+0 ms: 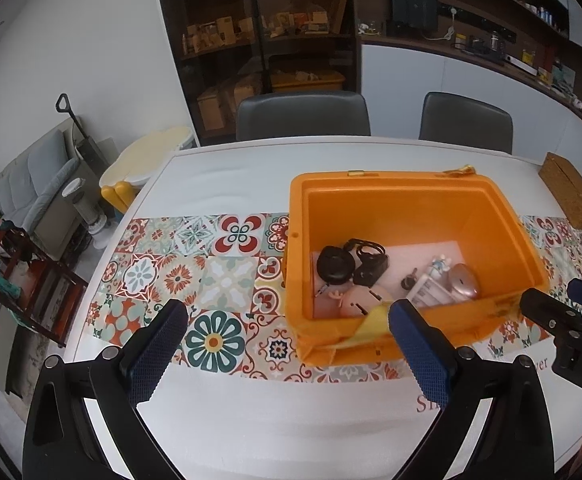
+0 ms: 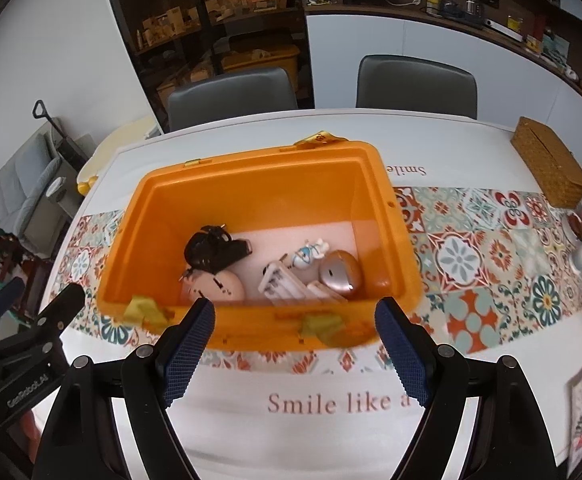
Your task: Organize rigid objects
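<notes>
Both grippers hung empty before the orange bin (image 2: pixel 251 184): the left gripper (image 1: pixel 287 344) gaped wide, the right gripper (image 2: pixel 295 344) stood wide with nothing between its jaws. Small objects, among them a black gadget (image 2: pixel 211 250) and a metallic mouse (image 2: pixel 341 276), lay inside the bin. Sorting looked nearly done; the next move probably called for finding anything left on the table (image 2: pixel 291 432).

Items in bin (image 2: pixel 251 168), on table (image 2: pixel 291 432).
</notes>
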A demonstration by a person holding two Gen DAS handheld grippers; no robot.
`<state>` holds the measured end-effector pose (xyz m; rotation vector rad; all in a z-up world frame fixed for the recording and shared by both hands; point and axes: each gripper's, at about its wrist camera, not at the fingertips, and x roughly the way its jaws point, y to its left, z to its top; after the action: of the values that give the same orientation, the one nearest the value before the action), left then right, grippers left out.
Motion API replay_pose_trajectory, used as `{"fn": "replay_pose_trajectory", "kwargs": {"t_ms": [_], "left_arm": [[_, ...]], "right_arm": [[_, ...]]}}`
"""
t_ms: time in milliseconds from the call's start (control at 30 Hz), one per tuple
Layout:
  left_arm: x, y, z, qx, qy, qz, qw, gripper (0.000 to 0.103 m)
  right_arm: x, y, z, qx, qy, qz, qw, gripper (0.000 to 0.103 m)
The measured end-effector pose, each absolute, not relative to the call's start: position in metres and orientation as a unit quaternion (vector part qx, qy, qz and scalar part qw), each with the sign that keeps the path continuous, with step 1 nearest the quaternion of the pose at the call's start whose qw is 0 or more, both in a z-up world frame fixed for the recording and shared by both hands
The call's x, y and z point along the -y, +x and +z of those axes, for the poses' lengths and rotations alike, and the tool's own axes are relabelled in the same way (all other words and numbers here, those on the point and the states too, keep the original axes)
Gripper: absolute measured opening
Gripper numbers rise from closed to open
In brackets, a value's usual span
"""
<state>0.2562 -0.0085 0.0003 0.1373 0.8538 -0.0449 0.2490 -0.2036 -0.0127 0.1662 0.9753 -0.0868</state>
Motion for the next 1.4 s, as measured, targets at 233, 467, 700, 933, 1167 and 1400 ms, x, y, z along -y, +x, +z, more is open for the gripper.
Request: {"fn": "replay_pose_trajectory", "kwargs": {"t_ms": [233,467,700,933,1167,1400], "left_arm": [[0.011,0.234,0.004,-0.408,0.078,-0.029,0.909,0.103],[0.014,0.213,0.009,-0.406,0.089,-0.038,0.909,0.103],[0.015,0.194,0.014,-0.404,0.092,-0.044,0.909,0.103],[0.013,0.181,0.016,-0.408,0.084,-0.055,0.907,0.103],[0.011,0.176,0.012,-0.414,0.084,-0.060,0.905,0.103],[0.015,0.171,0.016,-0.406,0.092,-0.067,0.907,0.103]], "right_arm": [[0.202,0.218,-0.003,-0.464,0.072,-0.049,0.882,0.083],[0.203,0.195,-0.001,-0.466,0.071,-0.053,0.881,0.083],[0.205,0.175,0.002,-0.467,0.072,-0.062,0.879,0.083],[0.204,0.162,0.005,-0.465,0.071,-0.061,0.880,0.083],[0.203,0.155,0.009,-0.462,0.069,-0.064,0.882,0.083],[0.202,0.150,0.009,-0.462,0.069,-0.065,0.882,0.083]]}}
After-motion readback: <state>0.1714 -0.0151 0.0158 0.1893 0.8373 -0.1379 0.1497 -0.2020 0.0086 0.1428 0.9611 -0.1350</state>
